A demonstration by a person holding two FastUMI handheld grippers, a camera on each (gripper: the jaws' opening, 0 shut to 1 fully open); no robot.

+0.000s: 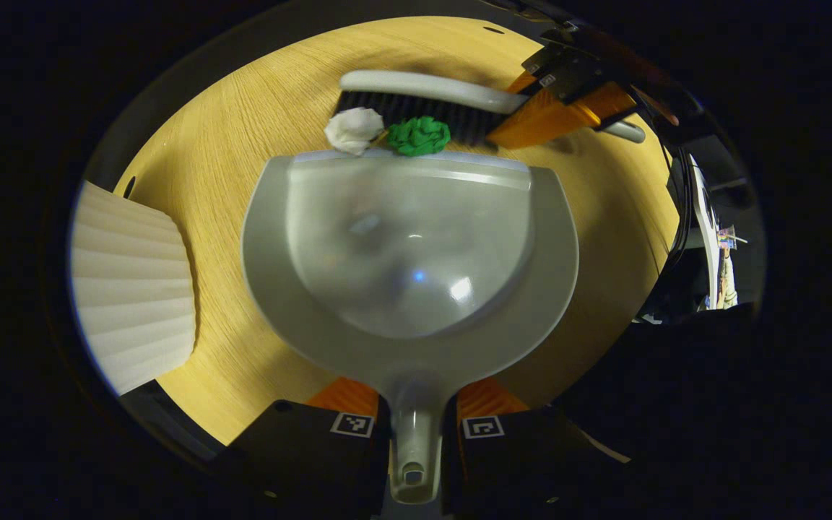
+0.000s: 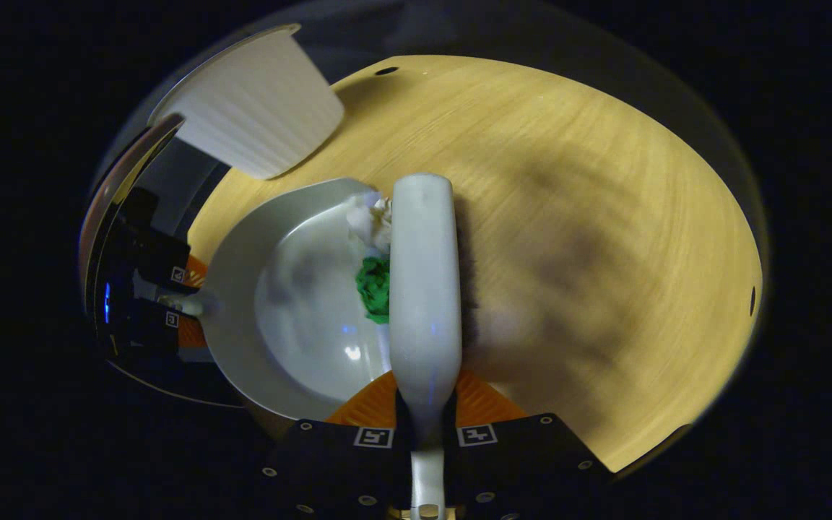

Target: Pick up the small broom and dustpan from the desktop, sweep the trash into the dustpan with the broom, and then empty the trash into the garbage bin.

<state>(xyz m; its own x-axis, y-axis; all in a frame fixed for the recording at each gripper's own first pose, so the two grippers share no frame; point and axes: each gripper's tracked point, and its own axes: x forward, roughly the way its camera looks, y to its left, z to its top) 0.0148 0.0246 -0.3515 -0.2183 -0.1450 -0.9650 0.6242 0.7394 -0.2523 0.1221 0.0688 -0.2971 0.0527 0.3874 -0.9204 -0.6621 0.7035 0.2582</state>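
My left gripper [image 1: 416,426] clamps the dustpan [image 1: 410,249] handle, pan flat on the desk [image 1: 243,144], while my right gripper [image 2: 423,412] is closed on the broom [image 2: 423,274], its bristles pressing a white wad [image 1: 353,130] and a green wad [image 1: 419,136] against the pan's lip. A hard stroke could, I judge, flick them over the rim or nudge the pan away. The bin [image 1: 131,289] beside it is cut off, its mouth unseen.
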